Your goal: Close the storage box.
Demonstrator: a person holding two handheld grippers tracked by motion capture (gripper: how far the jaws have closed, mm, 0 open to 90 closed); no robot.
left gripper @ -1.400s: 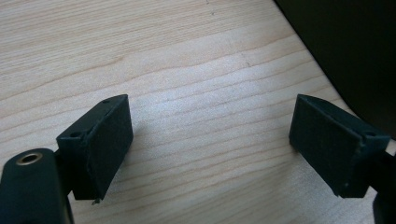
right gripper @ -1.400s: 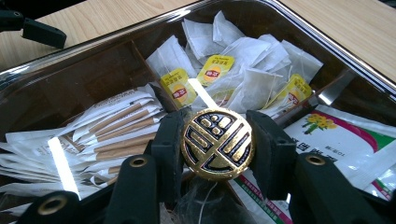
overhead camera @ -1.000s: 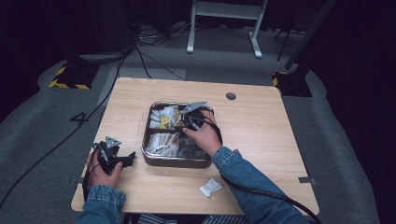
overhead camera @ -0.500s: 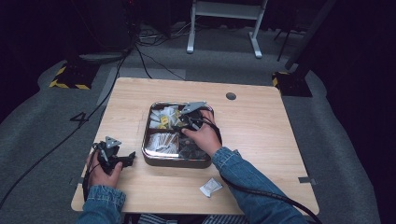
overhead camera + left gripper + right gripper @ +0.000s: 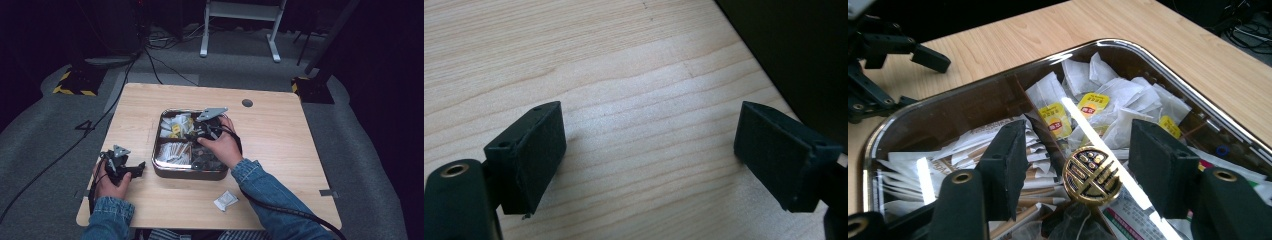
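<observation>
the right tool (image 5: 1075, 165) hovered over the metal tray (image 5: 159, 167) at the middle of the table (image 5: 280, 130), its jaws having just been opening and now standing part-way apart; a round black-and-gold medallion (image 5: 1092, 175) stood between them on the divider inside the tray, clear of both pads, so nothing was gripped. from the high view the right tool (image 5: 197, 134) sat above the tray's centre with the right hand (image 5: 222, 147) behind it. tea bags with yellow tags (image 5: 1093, 105) filled the tray's far compartment, and paper sachets (image 5: 973, 145) lay stacked in the one beside it. the left tool (image 5: 140, 167) rested on the table just left of the tray, held by the left hand (image 5: 112, 182); in the left gripper view its jaws stood wide over bare wood with nothing between them. a small white packet (image 5: 225, 201) lay on the table near the front edge, apart from the tray
</observation>
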